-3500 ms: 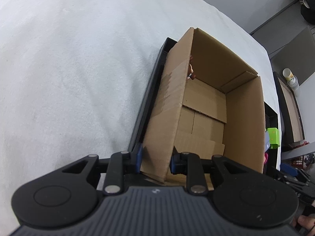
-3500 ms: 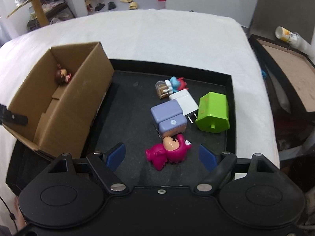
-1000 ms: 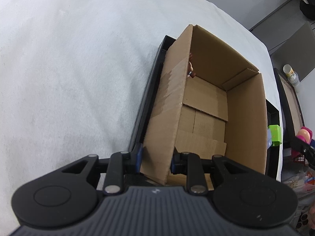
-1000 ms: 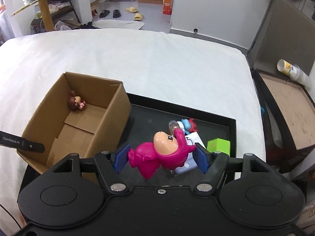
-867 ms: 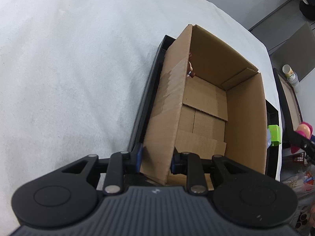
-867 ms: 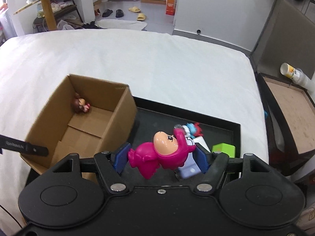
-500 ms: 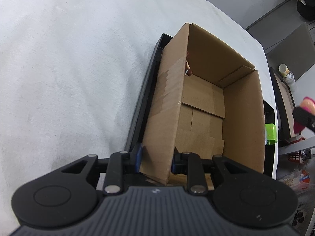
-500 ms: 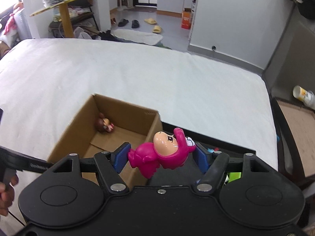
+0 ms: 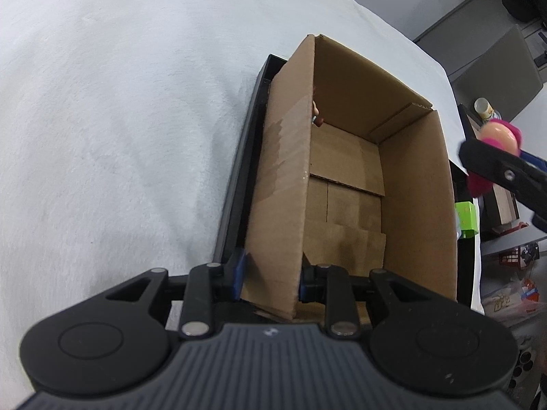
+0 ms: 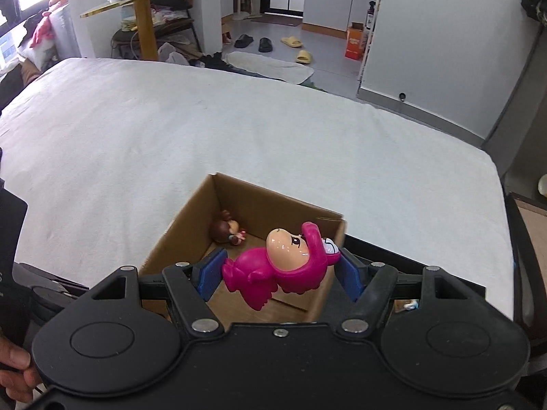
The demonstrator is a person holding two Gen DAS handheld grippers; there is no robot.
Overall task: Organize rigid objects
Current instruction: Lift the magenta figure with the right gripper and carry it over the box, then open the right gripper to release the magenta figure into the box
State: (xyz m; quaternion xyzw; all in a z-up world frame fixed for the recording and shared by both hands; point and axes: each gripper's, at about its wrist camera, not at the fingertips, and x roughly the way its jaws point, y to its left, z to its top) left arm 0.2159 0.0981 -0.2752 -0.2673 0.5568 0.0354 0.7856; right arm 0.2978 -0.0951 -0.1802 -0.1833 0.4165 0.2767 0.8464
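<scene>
A: The box (image 9: 345, 171) is matt brown cardboard; the pink figure (image 10: 287, 266) is glossy plastic.

B: The white cover (image 10: 171, 136) at upper left looks like napped cloth, perhaps fleece; the tray (image 9: 239, 171) is matt black.

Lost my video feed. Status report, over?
Left gripper clamped on cardboard box wall. Right gripper holds pink figurine above box. Brown-haired doll inside. Drop path clear.

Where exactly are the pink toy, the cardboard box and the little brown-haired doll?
pink toy (image 10: 290, 263), right wrist view, on its body.
cardboard box (image 9: 417, 184), left wrist view, on its inner right wall.
brown-haired doll (image 10: 227, 230), right wrist view, on its head.
</scene>
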